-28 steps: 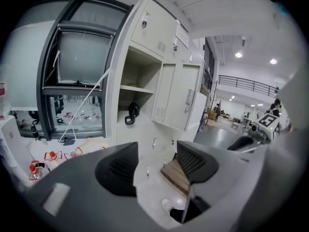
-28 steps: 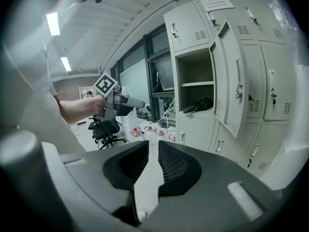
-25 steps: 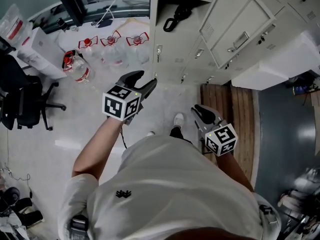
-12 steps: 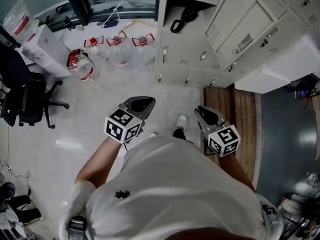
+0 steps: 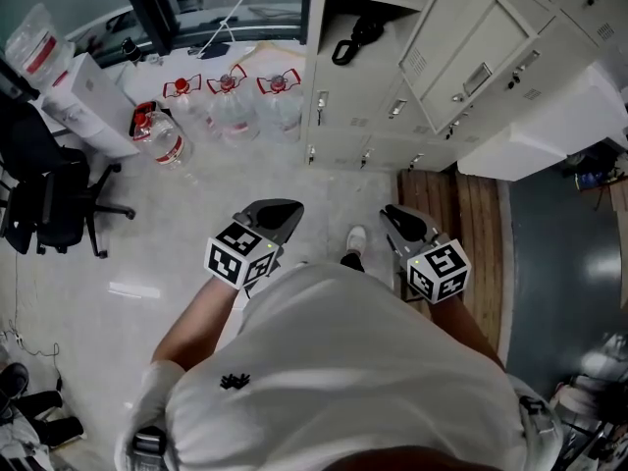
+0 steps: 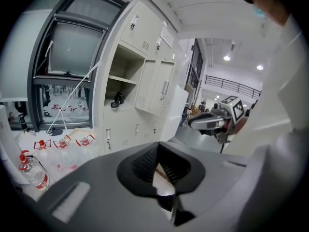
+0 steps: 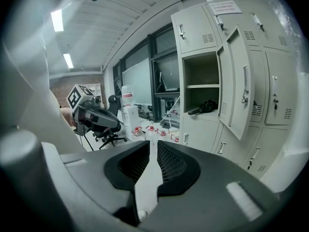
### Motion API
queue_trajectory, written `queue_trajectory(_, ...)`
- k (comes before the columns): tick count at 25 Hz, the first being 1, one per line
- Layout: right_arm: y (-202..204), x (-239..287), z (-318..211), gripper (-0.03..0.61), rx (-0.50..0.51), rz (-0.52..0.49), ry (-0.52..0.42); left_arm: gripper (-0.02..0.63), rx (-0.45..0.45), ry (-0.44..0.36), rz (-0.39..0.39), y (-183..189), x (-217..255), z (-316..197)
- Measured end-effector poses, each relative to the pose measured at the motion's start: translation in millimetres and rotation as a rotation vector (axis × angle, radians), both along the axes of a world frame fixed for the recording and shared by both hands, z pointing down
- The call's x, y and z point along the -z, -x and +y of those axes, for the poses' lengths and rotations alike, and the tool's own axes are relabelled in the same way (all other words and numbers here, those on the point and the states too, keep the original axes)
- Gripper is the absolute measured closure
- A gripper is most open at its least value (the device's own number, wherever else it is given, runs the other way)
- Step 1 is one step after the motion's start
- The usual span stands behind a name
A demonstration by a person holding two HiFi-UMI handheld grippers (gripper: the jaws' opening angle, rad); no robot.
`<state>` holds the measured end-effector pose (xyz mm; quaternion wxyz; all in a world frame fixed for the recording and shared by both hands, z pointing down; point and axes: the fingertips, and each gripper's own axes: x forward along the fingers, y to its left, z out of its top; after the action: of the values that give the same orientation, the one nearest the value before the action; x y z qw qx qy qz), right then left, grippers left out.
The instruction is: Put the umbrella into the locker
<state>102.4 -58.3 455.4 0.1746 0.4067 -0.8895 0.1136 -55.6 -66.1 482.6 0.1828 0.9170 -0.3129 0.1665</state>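
The black folded umbrella (image 5: 353,37) lies on the shelf inside the open compartment of the locker (image 5: 320,67), with that compartment's door (image 5: 469,57) swung out beside it. Neither gripper touches it. Both are held low, close to the person's body and well apart from the locker. The left gripper (image 5: 285,210) has its fingers pressed together with nothing between them, and its own view shows the pads (image 6: 145,164) meeting over bare floor, the umbrella far ahead on the locker shelf. The right gripper (image 5: 395,214) also has its fingers drawn together and empty, pointing towards the locker. In its view the umbrella sits above and right of the fingertips. Water bottles (image 5: 232,106) stand on the floor just left of the locker.
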Motion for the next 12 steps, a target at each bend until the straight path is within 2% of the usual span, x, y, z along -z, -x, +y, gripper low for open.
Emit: queue_trajectory(12, 3.9, 2.2, 1.4, 0.538, -0.006, -0.008, -0.011, 0.557, -0.019, 0.002, -0.004, 0.7, -1.8, 3.7)
